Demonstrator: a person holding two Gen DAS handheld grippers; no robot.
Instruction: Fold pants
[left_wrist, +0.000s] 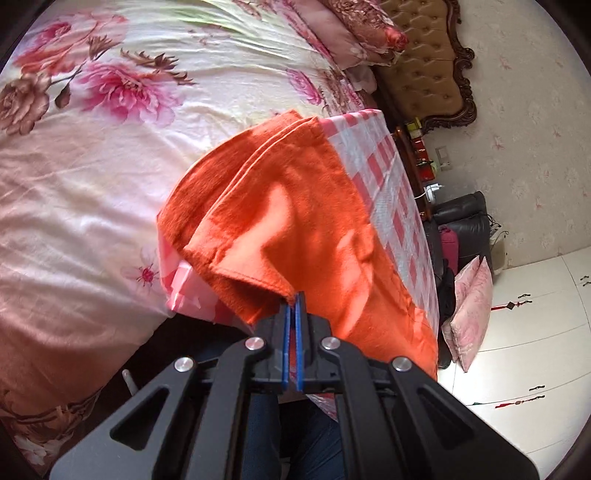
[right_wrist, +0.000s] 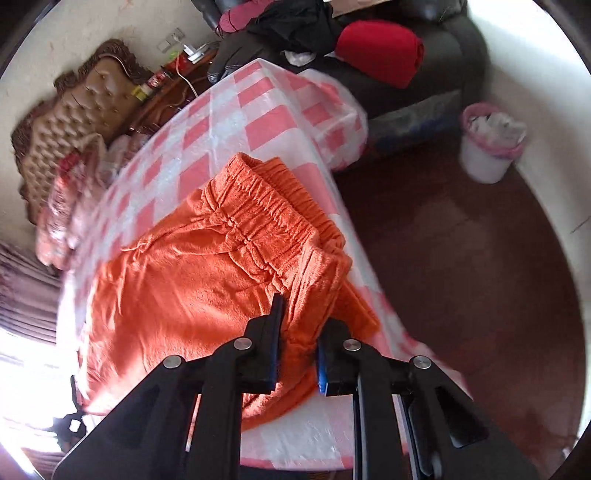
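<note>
The orange pants (left_wrist: 303, 206) lie on the table (left_wrist: 388, 177), which is covered in a pink-and-white checked cloth (right_wrist: 229, 110). In the right wrist view their gathered elastic waistband (right_wrist: 273, 218) sits near the table's edge that faces the floor, with the rest of the fabric spread back across the tabletop. In the left wrist view a hem edge is lifted off the table and folded over, hanging from the left claw (left_wrist: 294, 299), whose blue-lined fingers are clenched on a corner of that hem. The right claw (right_wrist: 297, 325) straddles a bunched part of the waistband; its fingers stand apart with orange fabric between them, and I cannot tell whether they grip it.

Beside the table's far edge lies a bed (left_wrist: 110, 147) with a floral cover. Past the table's end stands a dark armchair (right_wrist: 424, 85) piled with clothes, and a white bin (right_wrist: 487, 147) stands on the floor (right_wrist: 461, 277).
</note>
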